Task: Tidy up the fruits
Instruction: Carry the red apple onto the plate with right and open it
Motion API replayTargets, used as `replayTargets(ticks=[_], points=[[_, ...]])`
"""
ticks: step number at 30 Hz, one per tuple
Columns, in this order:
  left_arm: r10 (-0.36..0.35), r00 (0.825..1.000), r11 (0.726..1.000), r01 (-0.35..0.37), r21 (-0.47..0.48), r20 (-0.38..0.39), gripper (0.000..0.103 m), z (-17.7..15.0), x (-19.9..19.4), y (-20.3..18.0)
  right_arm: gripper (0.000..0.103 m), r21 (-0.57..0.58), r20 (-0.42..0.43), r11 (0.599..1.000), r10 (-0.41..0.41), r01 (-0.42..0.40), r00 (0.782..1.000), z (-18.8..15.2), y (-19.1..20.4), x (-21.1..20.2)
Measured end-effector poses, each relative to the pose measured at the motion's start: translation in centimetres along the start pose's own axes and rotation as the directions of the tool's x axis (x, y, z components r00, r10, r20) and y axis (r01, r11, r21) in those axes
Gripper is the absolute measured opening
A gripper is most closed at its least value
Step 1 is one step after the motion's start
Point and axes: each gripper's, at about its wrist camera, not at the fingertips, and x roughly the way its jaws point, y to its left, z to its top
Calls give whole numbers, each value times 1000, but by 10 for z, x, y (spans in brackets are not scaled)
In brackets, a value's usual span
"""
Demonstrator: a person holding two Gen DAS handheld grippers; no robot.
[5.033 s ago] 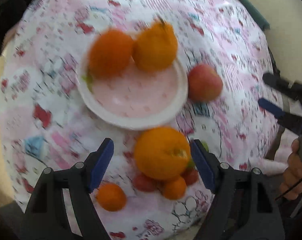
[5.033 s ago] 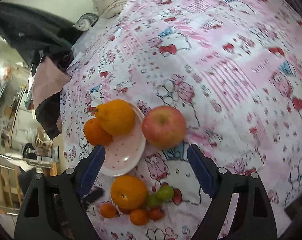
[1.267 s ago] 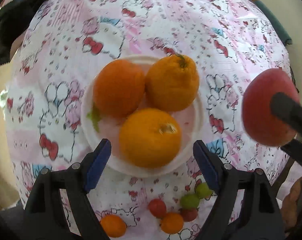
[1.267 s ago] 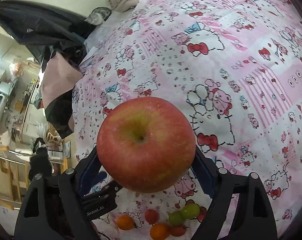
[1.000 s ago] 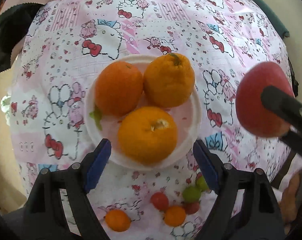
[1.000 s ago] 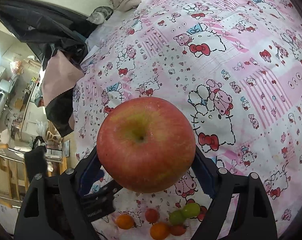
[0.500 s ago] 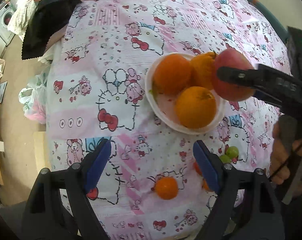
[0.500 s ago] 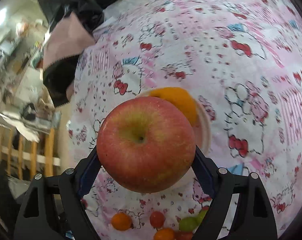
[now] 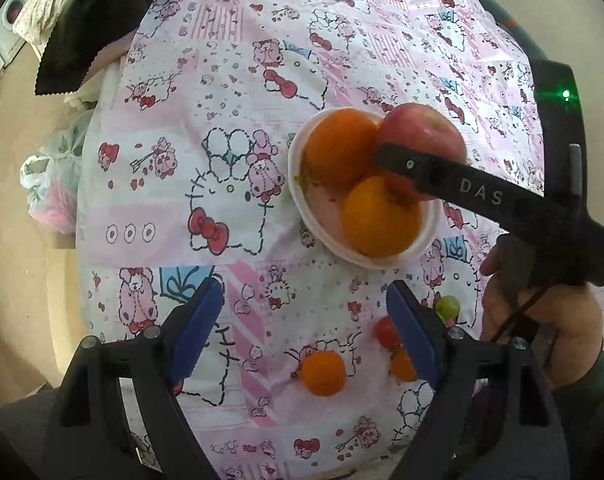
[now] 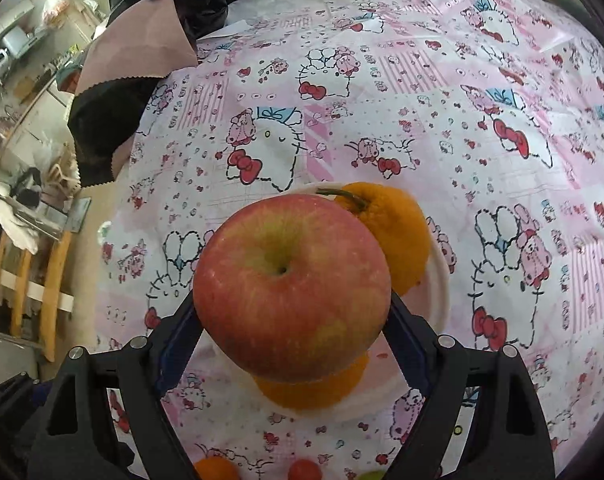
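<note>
A red apple (image 10: 292,288) sits between the blue pads of my right gripper (image 10: 292,320), which is shut on it. In the left wrist view the same apple (image 9: 421,136) hangs over the white plate (image 9: 429,240), on top of two oranges (image 9: 377,220) and a stemmed citrus hidden behind it. The stemmed citrus (image 10: 397,232) shows in the right wrist view beside the apple. My left gripper (image 9: 305,328) stands open over bare cloth, left of the plate and in front of it, with nothing between its pads.
Small fruits lie on the pink cartoon-print cloth near the front edge: a small orange (image 9: 323,372), a red tomato (image 9: 385,330), a green one (image 9: 447,306). A black and pink cloth (image 9: 86,32) hangs off the far left corner. A hand (image 9: 541,312) grips the right gripper.
My right gripper carried the apple leftward over the plate until it stands above the oranges. My left gripper drew back and to the left, away from the plate.
</note>
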Motion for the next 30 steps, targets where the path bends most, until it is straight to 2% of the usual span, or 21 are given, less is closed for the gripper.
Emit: replayTargets(ticks=[8,11,30], points=[[7,1000,1000,-7,9,8,82,1,1,-4,87,23,43,998,62,-63,997,-1,-3,1],[11,1000,1000,-11,3,5,82,1,3,-3,88,-4,58,999,51,-50,997,-4,-1,4],[43,999,999,-44,9,22,82,3,6,-2,94,44,45,995,87,-89,995,-8,-10,-7]])
